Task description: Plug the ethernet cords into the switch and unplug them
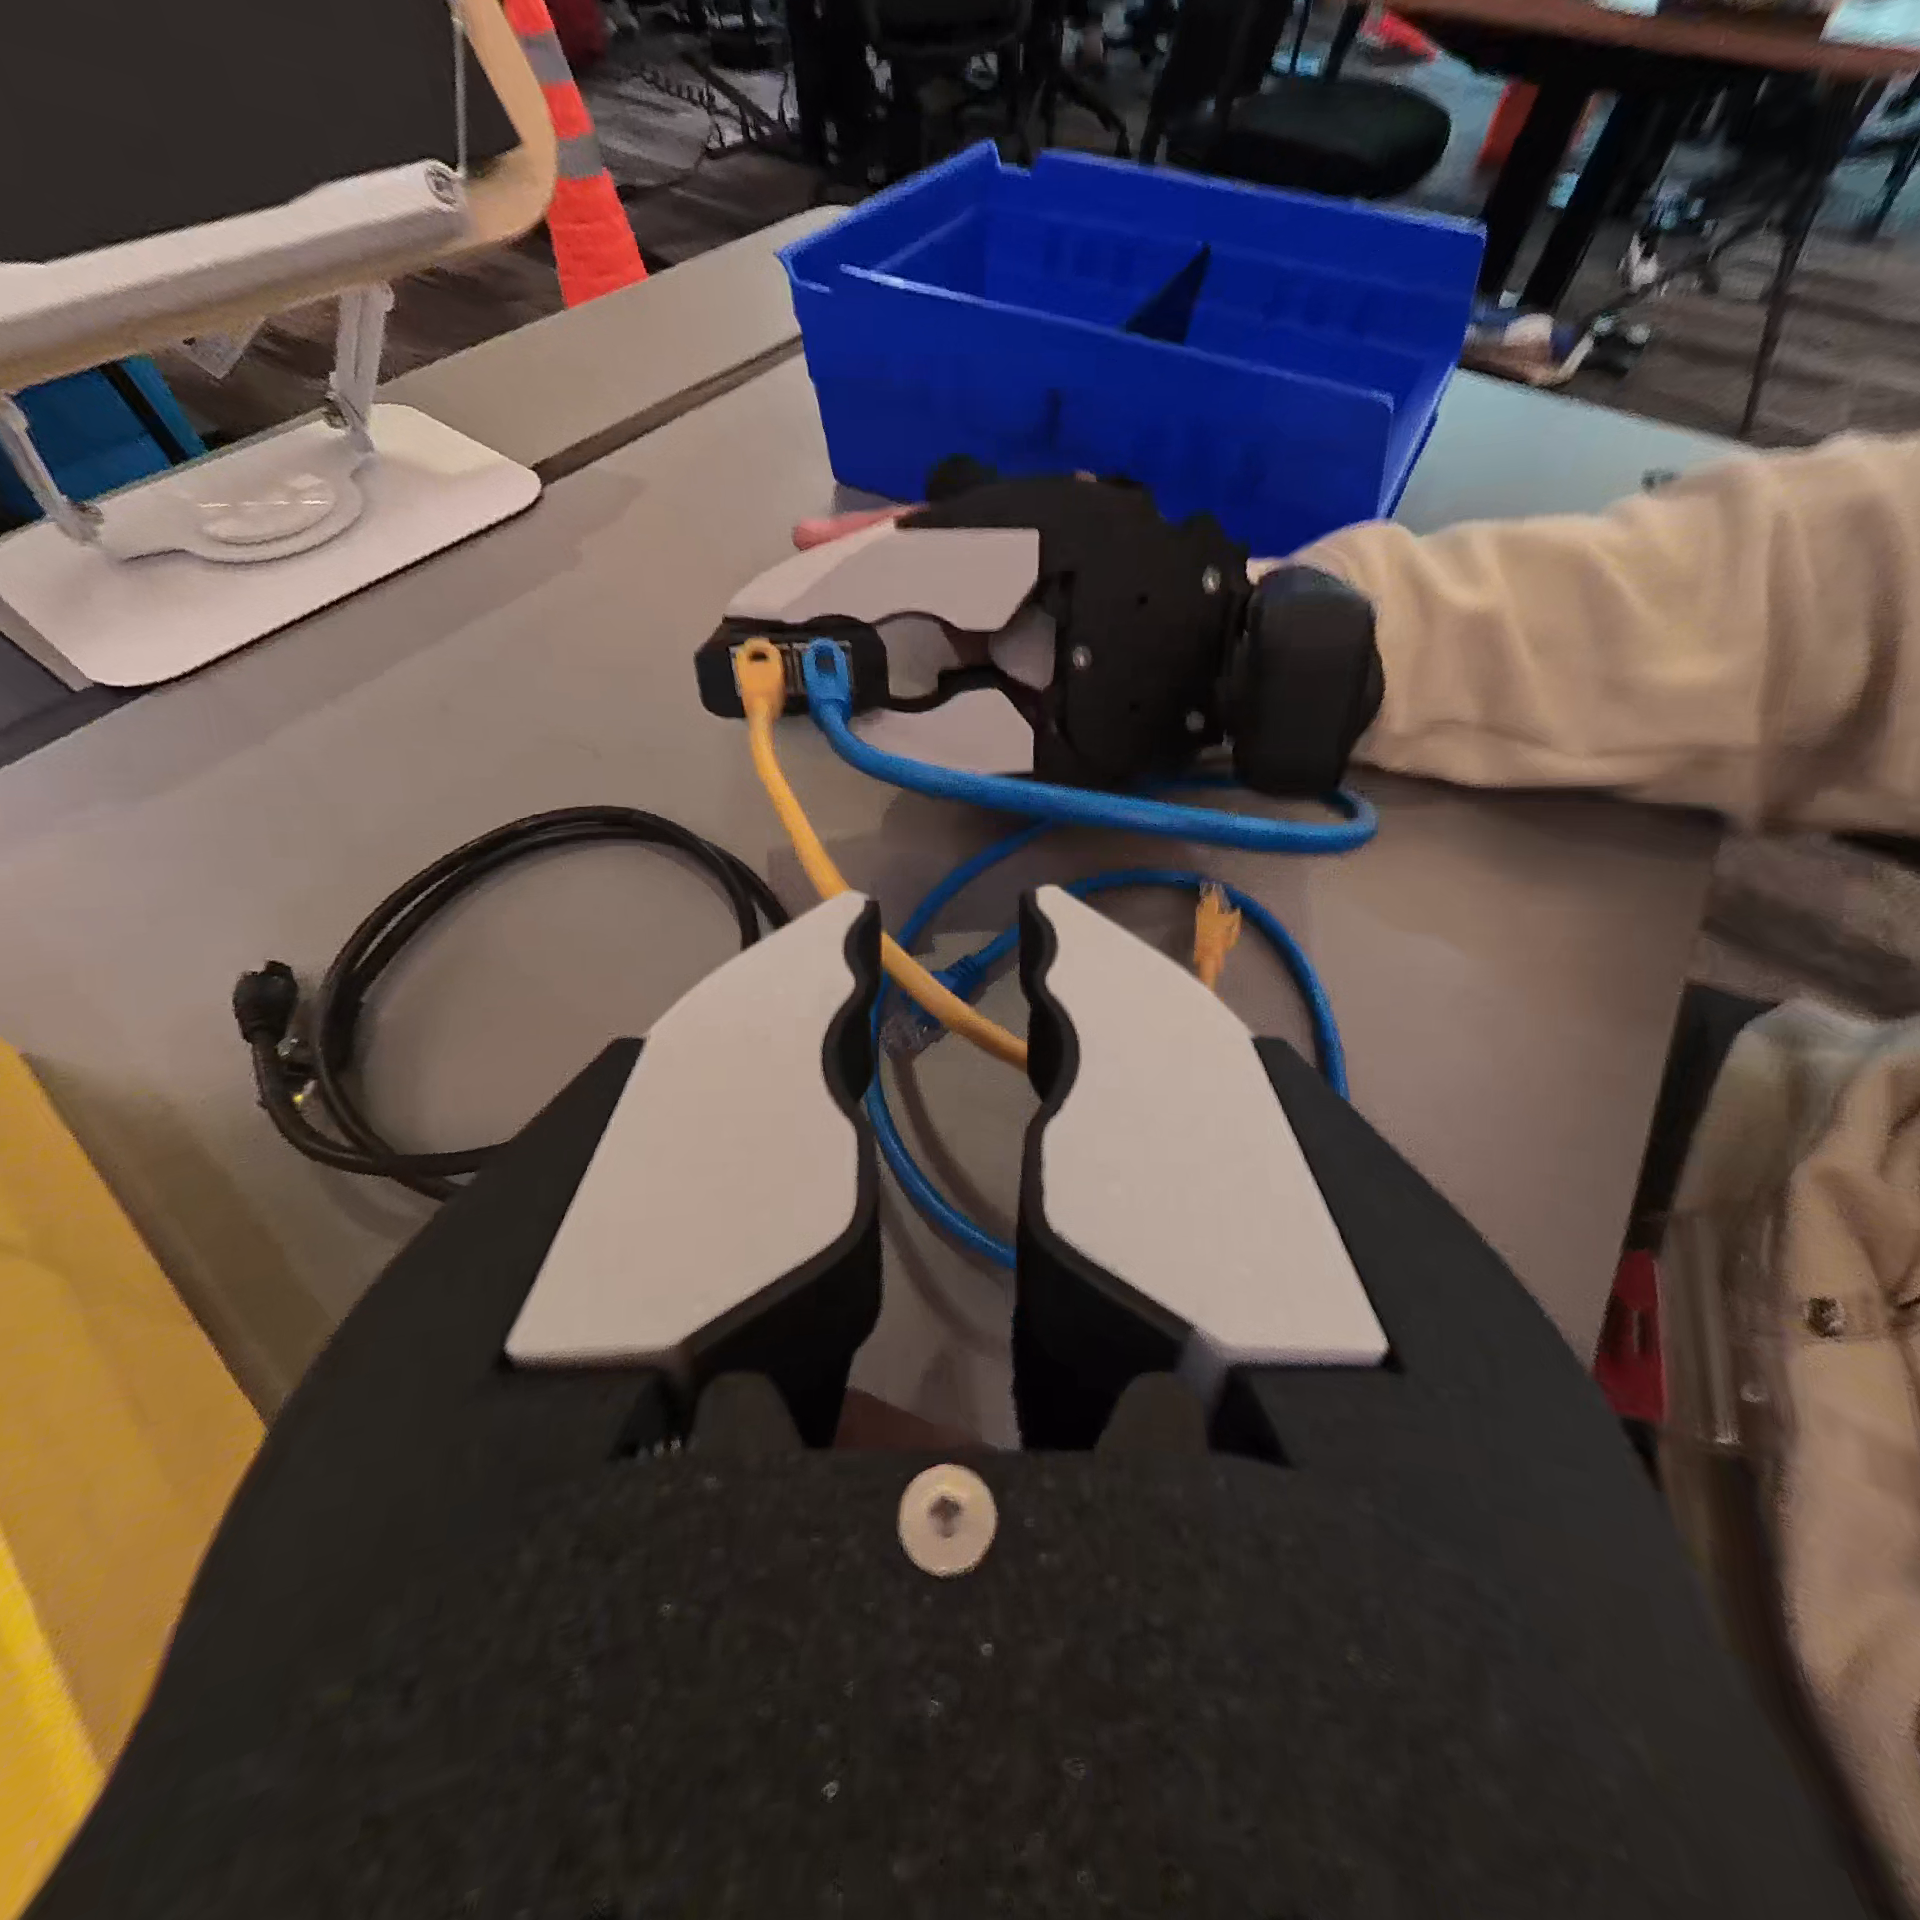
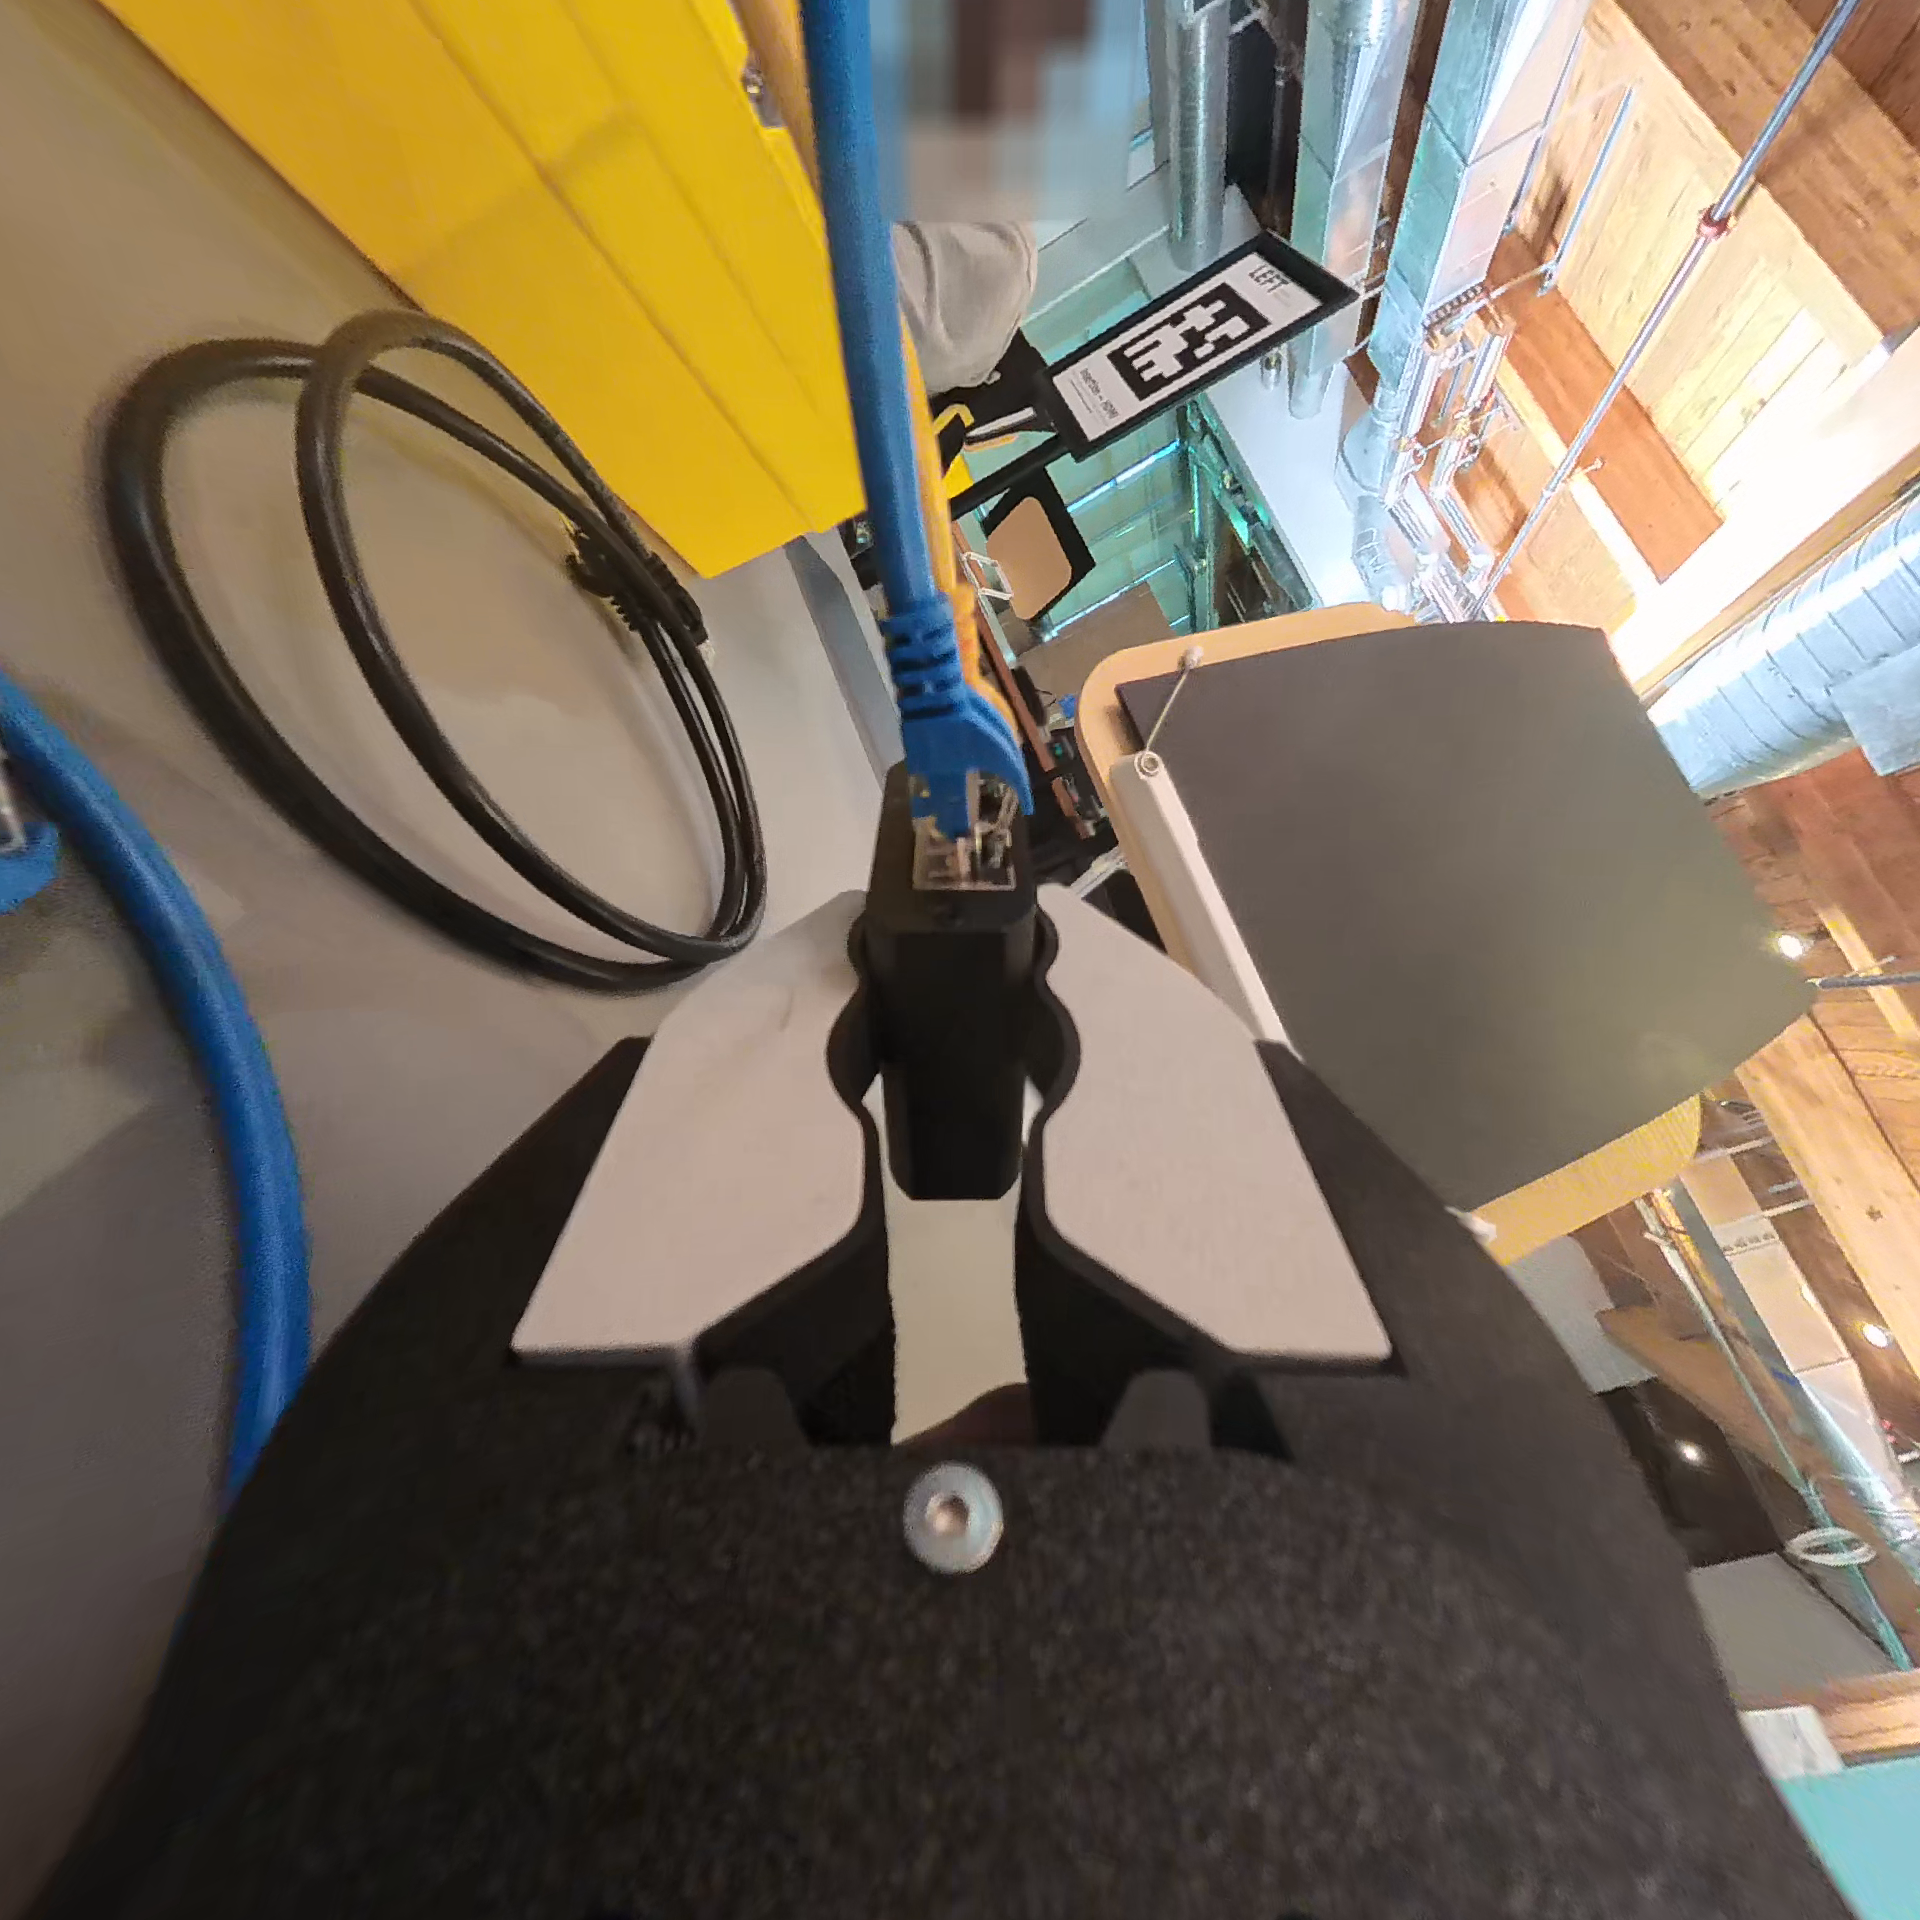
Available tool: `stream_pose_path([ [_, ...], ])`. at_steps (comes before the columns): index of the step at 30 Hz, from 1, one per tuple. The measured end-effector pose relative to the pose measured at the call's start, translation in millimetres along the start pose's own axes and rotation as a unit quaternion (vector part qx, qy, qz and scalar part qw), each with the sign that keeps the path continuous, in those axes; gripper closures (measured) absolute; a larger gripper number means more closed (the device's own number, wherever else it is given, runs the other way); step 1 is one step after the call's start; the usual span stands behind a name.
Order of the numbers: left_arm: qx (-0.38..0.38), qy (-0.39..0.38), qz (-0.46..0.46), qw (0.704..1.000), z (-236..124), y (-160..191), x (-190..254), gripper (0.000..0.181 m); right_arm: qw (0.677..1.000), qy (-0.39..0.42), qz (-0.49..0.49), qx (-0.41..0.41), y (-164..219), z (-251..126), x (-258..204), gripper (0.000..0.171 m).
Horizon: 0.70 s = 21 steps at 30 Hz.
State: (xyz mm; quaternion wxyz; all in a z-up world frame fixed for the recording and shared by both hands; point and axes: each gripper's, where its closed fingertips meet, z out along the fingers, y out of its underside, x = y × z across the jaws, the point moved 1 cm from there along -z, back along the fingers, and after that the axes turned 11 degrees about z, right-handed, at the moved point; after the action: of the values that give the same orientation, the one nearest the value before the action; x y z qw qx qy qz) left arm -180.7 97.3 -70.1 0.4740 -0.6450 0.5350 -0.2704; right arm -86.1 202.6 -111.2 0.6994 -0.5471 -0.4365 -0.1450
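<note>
Left wrist view is showing the left hand-held gripper (image 1: 945,914) hovering with its fingers apart and gripping nothing, directly over the slack of the yellow cord (image 1: 800,831) and the loops of the blue cord (image 1: 1101,805) that are lying on the grey surface (image 1: 582,748). Farther along the same line, the black switch (image 1: 790,675) is sitting on the surface with both cords plugged into its near face, yellow on the left and blue on the right, so their plugs are pointing back toward the left hand-held gripper, which makes a straight pull toward the camera the likely way out. The right hand-held gripper (image 1: 883,665) is reaching in from the right and clamping the switch's right end, steadying it; the right wrist view is confirming the switch pinched between its fingers. A coiled black cable (image 1: 436,997) is lying to the left, clear of the path, and a blue bin (image 1: 1122,343) is standing beyond the switch. The free yellow plug (image 1: 1214,925) and the blue loops are crowding the approach.
</note>
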Motion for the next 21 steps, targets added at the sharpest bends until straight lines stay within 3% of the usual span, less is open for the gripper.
stream_pose_path([
  [7,-0.052,-0.069,0.062,0.994,24,9,1,0.151,1.0,-0.004,-0.026,0.015,-7,-2,-7,0.147],
  [21,-0.024,-0.131,0.04,0.99,39,6,-5,0.158,0.998,-0.013,-0.061,0.025,-23,-5,-25,0.147],
])
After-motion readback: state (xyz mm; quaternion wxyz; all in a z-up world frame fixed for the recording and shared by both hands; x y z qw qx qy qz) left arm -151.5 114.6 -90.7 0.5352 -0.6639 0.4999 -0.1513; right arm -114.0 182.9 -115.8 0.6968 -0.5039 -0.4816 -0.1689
